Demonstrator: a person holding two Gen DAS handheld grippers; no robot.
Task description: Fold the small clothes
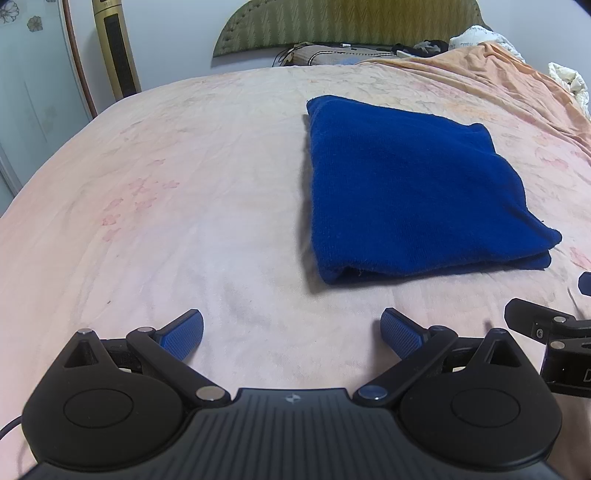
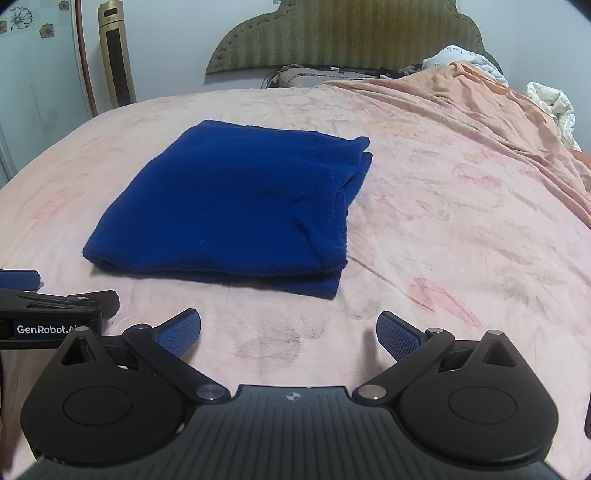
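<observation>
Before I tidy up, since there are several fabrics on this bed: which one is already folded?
The blue knit garment, a neat layered rectangle on the pink bedsheet. The orange blanket and white bedding lie rumpled.

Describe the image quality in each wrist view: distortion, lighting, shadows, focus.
Left wrist view: fisheye bends the bed edge and headboard; flat, soft light; the folded blue garment throws a faint shadow on its left side; sharp except the corners. Right wrist view: same barrel curve, dark vignette at the corners; the garment's folds show little contrast; both open grippers are crisp.
</observation>
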